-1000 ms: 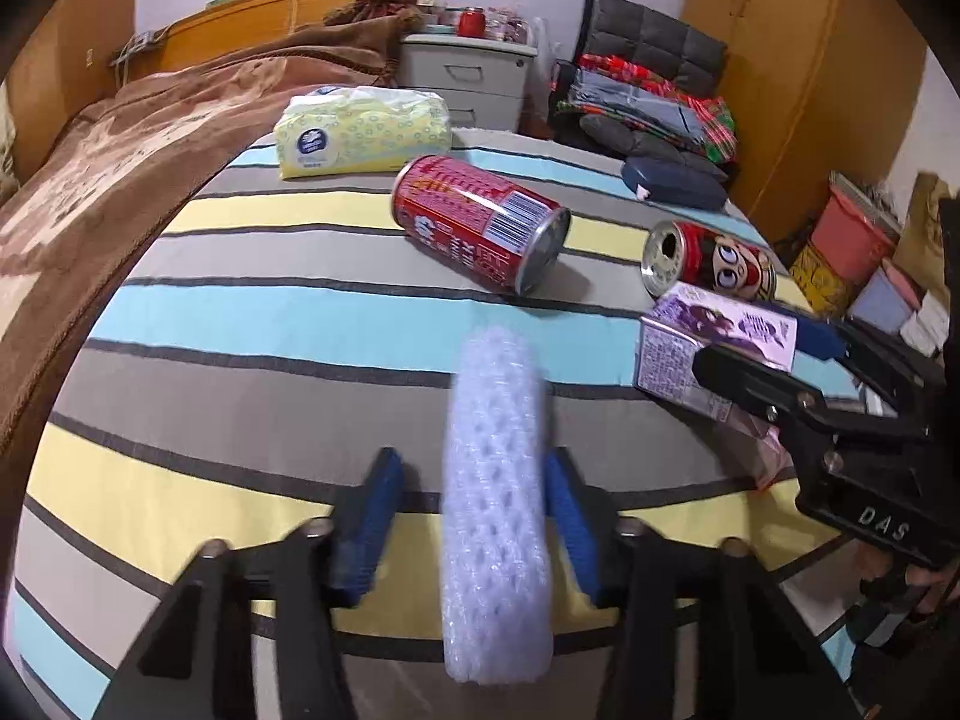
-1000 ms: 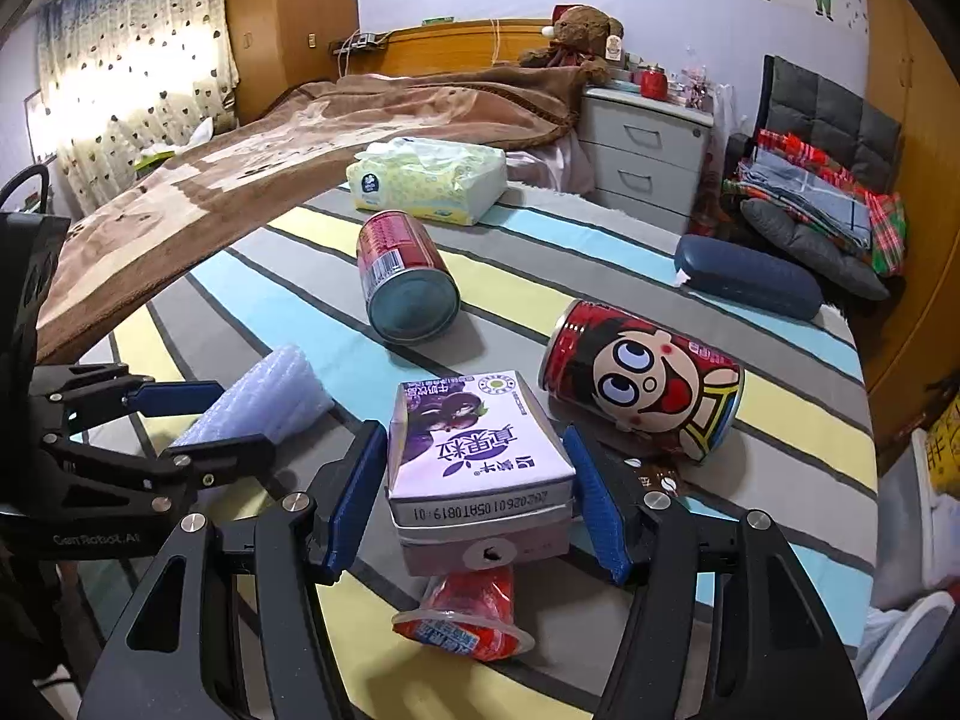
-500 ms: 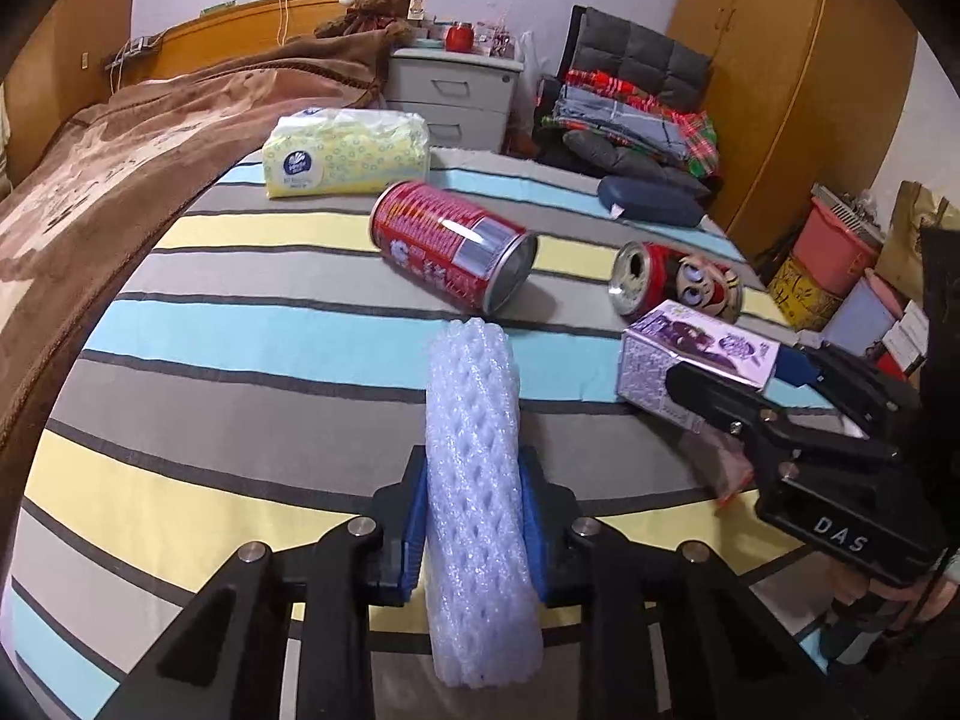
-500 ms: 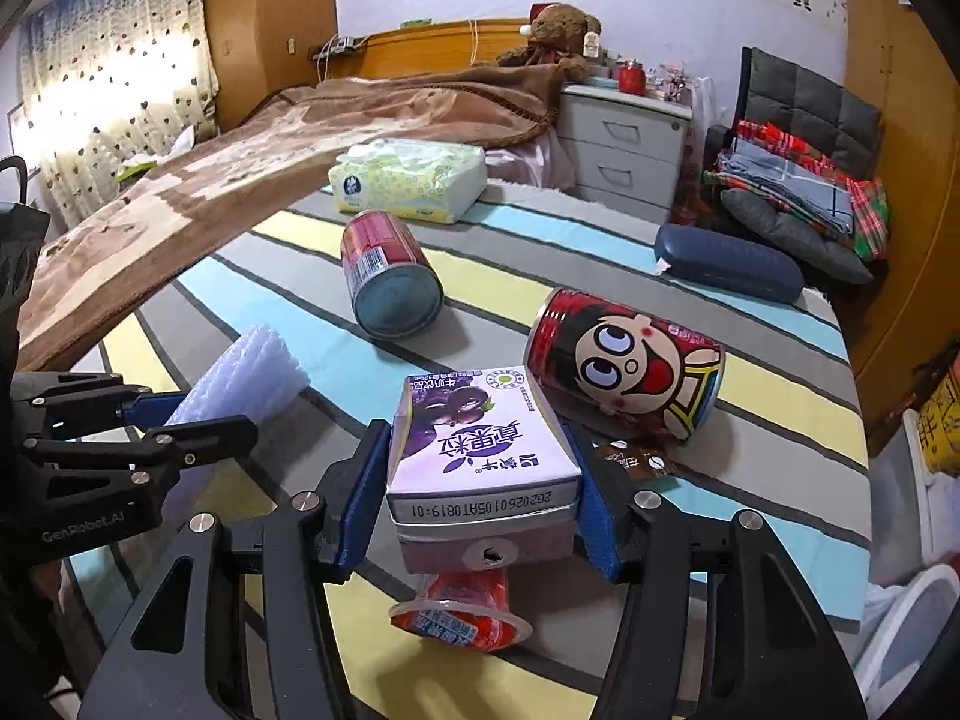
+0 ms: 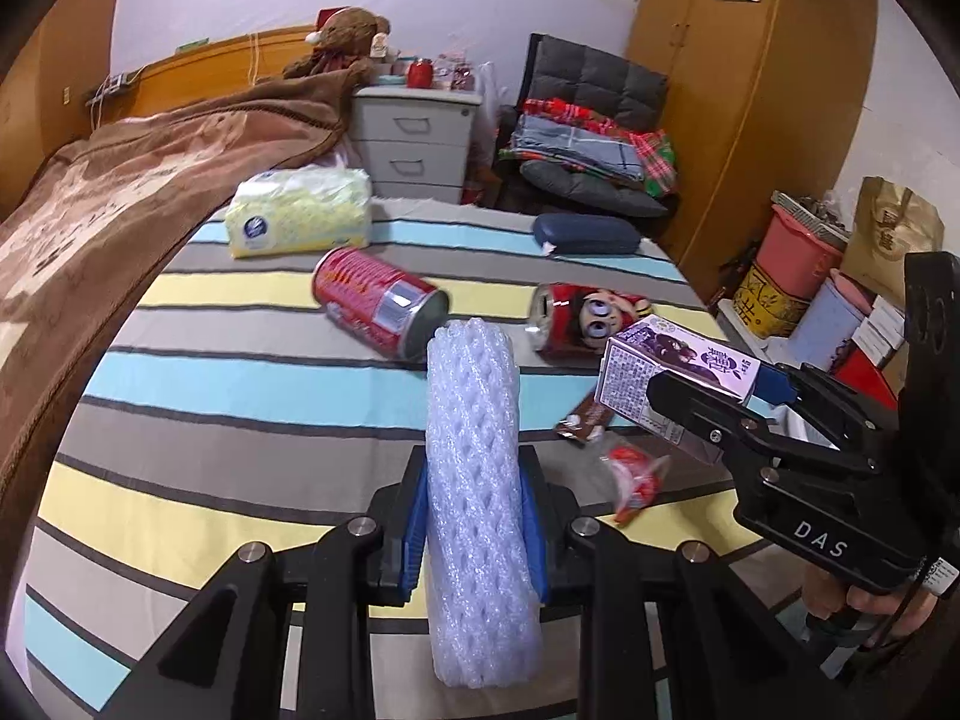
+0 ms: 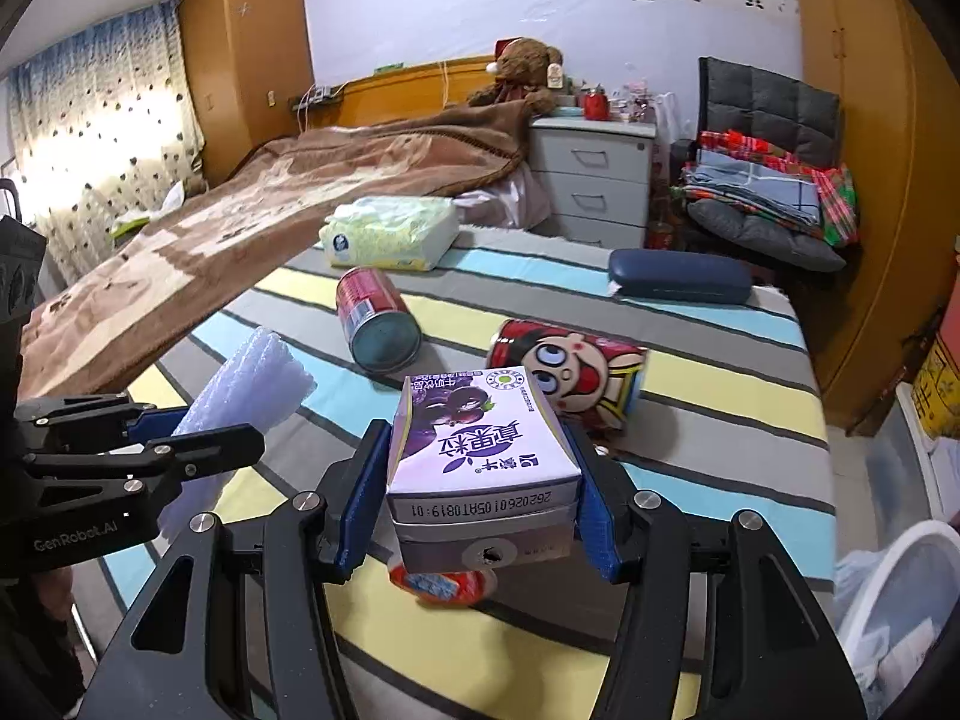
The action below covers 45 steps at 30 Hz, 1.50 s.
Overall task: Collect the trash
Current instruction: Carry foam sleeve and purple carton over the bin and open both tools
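Left claw (image 5: 474, 531) clamps the white foam fruit net (image 5: 474, 504), long axis pointing away over the striped bed (image 5: 240, 372). Right claw (image 6: 480, 495) grips the purple milk carton (image 6: 480, 444) lengthwise. Only the right view shows a white bin (image 6: 900, 594), near right.

Black tools (image 5: 474, 516), blue pads (image 6: 360, 480), silver screws.
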Available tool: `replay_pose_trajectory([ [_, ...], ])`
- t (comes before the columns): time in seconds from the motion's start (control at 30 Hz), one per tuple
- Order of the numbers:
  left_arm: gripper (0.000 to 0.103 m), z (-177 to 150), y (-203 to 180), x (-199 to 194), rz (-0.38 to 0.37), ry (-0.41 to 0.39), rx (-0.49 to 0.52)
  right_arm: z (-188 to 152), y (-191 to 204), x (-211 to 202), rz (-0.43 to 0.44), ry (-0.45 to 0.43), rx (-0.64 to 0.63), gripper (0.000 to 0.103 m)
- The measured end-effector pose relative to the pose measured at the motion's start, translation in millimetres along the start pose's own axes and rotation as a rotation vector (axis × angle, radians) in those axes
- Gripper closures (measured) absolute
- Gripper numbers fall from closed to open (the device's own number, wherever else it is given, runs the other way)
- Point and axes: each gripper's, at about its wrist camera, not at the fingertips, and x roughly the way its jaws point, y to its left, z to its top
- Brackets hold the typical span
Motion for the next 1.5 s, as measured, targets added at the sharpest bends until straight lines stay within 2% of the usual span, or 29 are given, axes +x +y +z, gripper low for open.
replay_pose_trajectory([
  [0.37, 0.075, 5.0, -52.4, -17.8, -0.064, -0.043, 0.071, -7.8, -24.5, -36.8, -0.063, -0.075, 0.063, 0.045],
  [0.8, 0.075, 10.0, -139.0, -20.7, -0.153, -0.064, 0.185, -28.2, -74.1, -80.9, -0.204, -0.130, 0.157, 0.045],
  [1.1, 0.075, 7.7, -209.2, -11.6, -0.240, -0.049, 0.278, -47.1, -108.3, -113.7, -0.318, -0.148, 0.224, 0.045],
  [1.27, 0.075, 3.8, -247.1, -2.8, -0.293, -0.028, 0.317, -60.8, -130.5, -128.4, -0.391, -0.138, 0.279, 0.045],
  [1.5, 0.075, -4.6, -288.1, 16.6, -0.344, 0.024, 0.351, -80.9, -147.9, -139.5, -0.450, -0.106, 0.326, 0.045],
])
